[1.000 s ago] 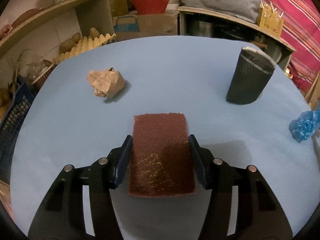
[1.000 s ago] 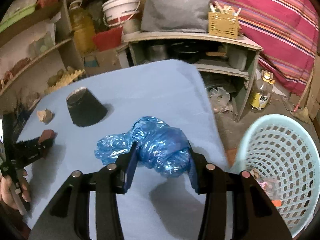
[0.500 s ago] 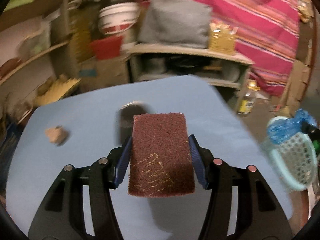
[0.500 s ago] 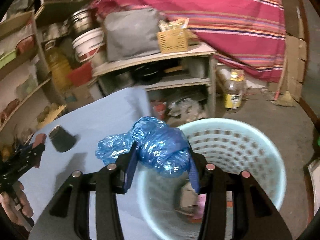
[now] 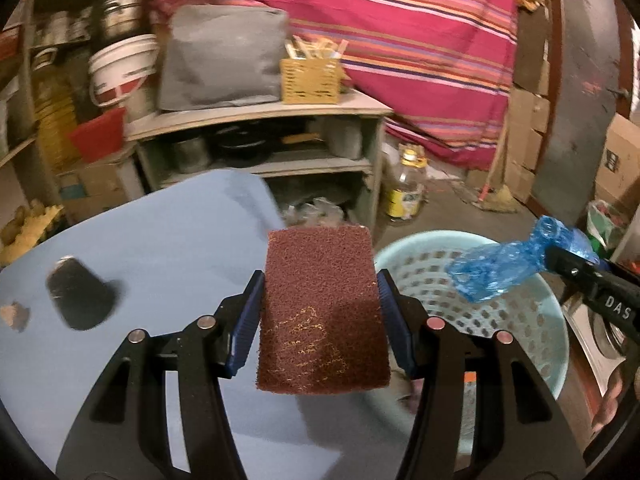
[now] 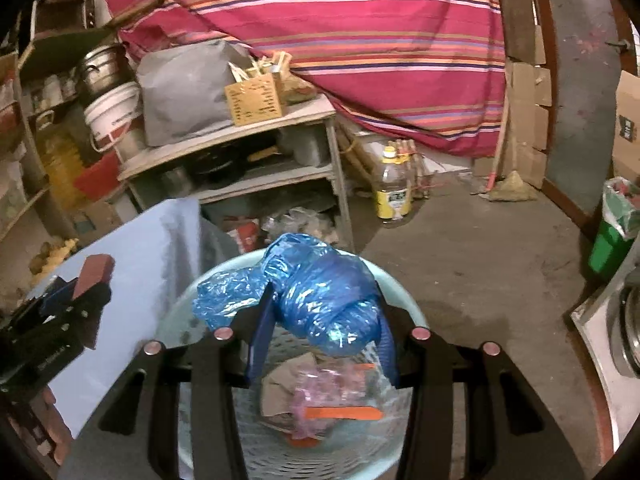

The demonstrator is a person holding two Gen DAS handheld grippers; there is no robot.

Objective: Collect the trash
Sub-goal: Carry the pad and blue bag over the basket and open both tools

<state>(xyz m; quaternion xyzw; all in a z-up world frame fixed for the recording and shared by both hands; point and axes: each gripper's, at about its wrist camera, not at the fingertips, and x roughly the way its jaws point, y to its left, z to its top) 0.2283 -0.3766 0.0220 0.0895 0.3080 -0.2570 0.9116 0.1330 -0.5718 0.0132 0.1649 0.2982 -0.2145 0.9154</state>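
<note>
1. right gripper (image 6: 320,332) clamped on the crumpled blue plastic bag (image 6: 316,300); bag sits between both pads, one loose tail sticking out past the left pad; held directly above the laundry basket (image 6: 208,280), likely so it drops straight in on release
2. left gripper (image 5: 322,312) pinching the brown scouring pad (image 5: 324,312) by its long edges, pad poking forward past the fingertips; it hangs over the table (image 5: 140,248) edge just beside the basket, probably next to go in
3. basket already has paper and pink wrapper scraps at the bottom
4. further from the basket, on the table: dark cup (image 5: 78,300) and a crumpled paper ball (image 5: 14,316), not yet collected
</note>
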